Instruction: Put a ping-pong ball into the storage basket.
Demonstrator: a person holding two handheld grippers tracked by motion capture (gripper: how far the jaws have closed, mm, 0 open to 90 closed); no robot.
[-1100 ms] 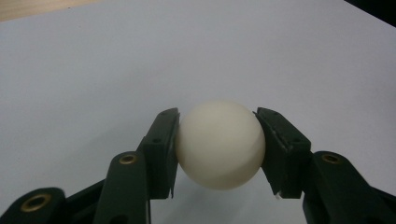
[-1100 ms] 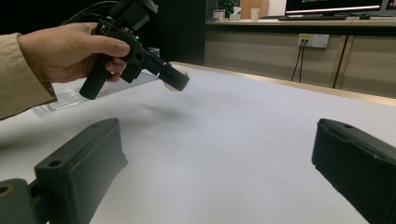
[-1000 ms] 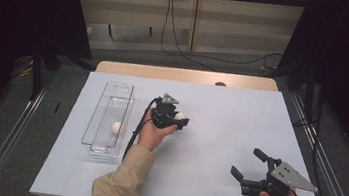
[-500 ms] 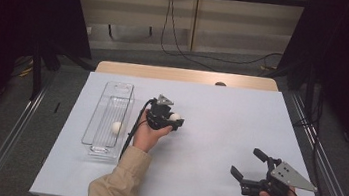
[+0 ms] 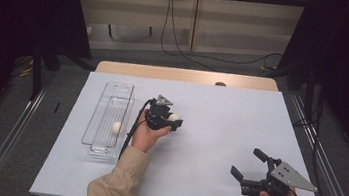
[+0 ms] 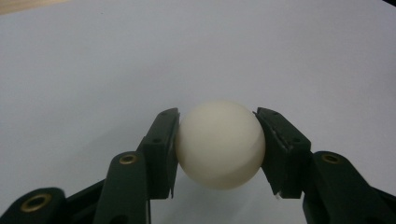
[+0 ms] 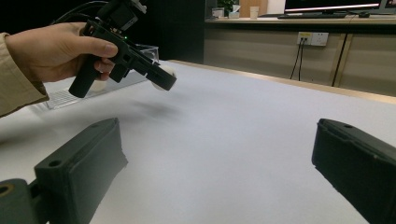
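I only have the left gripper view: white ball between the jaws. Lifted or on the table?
Observer: Lifted. In the right gripper view the left gripper holds the white ball above the table, with a shadow beneath.
Operator: Anything else out there?
Observer: A clear tray left of that hand, with a second white ball inside.
Operator: Right gripper?
Observer: The right gripper is near the table's right front, jaws wide apart, nothing between them.

You are working over a table (image 5: 219, 128) that is wearing a white sheet, with bare wood showing along its far edge. A clear tray (image 5: 108, 120) is lying on the sheet just to the left of your left gripper (image 5: 175, 121), well apart from your right gripper (image 5: 247, 163).
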